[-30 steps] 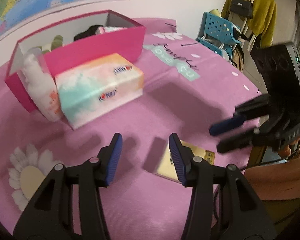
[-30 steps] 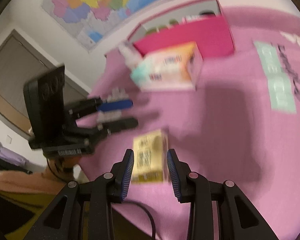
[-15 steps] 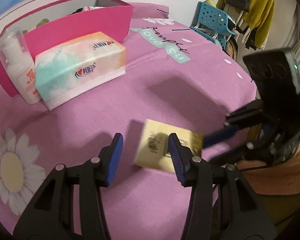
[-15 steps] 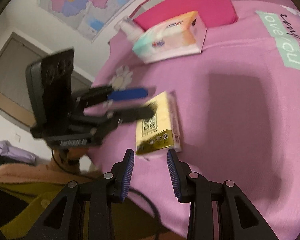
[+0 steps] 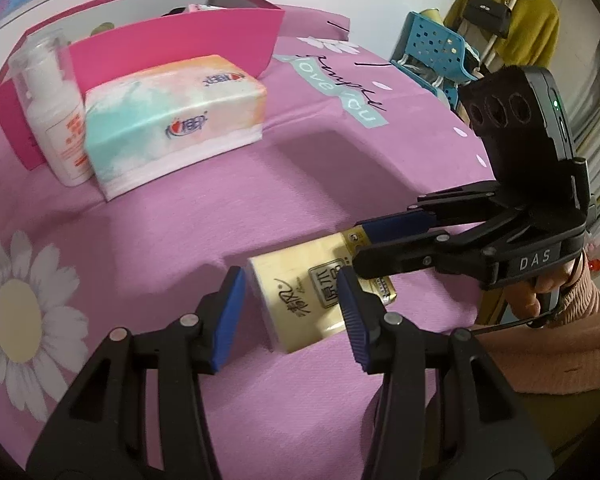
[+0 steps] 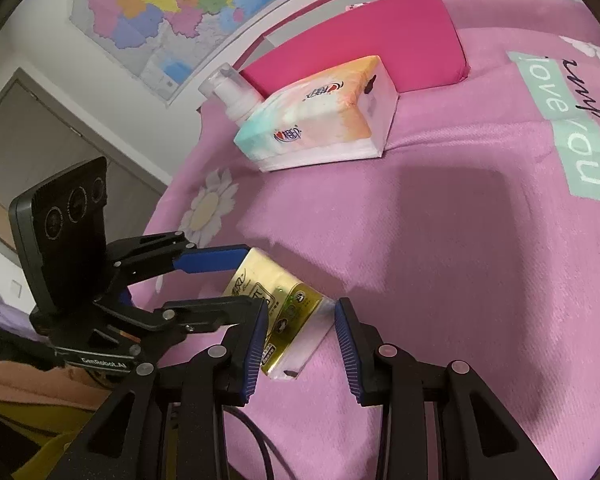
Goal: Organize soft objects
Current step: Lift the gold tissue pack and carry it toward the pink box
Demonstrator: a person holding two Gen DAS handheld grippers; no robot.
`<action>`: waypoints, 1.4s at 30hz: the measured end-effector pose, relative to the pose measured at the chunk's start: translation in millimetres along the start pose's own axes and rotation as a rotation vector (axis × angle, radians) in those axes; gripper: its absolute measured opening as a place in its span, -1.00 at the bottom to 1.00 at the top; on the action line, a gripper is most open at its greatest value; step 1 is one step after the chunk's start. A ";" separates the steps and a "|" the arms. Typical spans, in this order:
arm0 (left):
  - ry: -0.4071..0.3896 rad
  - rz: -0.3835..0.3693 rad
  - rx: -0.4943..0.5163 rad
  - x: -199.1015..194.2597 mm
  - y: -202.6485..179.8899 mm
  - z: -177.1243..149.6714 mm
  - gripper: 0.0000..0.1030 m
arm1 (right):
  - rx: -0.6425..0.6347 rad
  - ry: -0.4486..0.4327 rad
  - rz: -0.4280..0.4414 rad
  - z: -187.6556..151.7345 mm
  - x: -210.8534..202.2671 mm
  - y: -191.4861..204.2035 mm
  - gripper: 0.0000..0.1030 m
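Care was needed: both hand-held grippers, left and right, were open around the yellow tissue pack, so squeeze gently.

"DAS" on the right gripper; "GenRobot.AI" on the left gripper; "love you" on the pink tablecloth.

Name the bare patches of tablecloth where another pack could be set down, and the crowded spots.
Free: the wide stretch between the pastel tissue pack and the yellow tissue pack, and right of the pastel pack by the lettering. Crowded: around the bottle against the pink box, and where both grippers flank the yellow pack.
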State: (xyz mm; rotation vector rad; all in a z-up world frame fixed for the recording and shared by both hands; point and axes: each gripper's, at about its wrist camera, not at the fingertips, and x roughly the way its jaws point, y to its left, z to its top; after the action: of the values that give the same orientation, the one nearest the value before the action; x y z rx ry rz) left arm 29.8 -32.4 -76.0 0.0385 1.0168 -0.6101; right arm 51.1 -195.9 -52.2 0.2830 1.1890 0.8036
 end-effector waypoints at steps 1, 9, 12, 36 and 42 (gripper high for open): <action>-0.002 0.005 -0.005 -1.7 0.7 -1.2 -0.05 | 0.001 -0.001 0.002 -1.1 -1.8 -0.9 -0.31; 0.009 -0.041 -0.033 -5.6 8.1 -12.1 -0.05 | -0.006 0.007 0.009 -12.9 -6.7 1.3 -0.31; 0.017 -0.059 -0.030 -3.6 5.7 -13.1 -0.10 | -0.015 -0.003 0.002 -12.4 -2.4 4.4 -0.32; -0.009 0.000 -0.130 0.8 26.7 1.0 -0.12 | -0.112 -0.053 -0.076 31.9 20.7 16.2 -0.38; -0.001 0.001 -0.152 3.2 31.6 0.3 -0.19 | -0.108 -0.045 -0.068 35.6 29.5 9.6 -0.33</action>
State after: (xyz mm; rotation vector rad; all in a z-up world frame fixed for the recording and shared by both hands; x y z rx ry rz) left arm 46.9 -7.5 -86.1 -0.0949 1.0591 -0.5303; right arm 83.5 -161.5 -54.2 0.1701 1.1038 0.7945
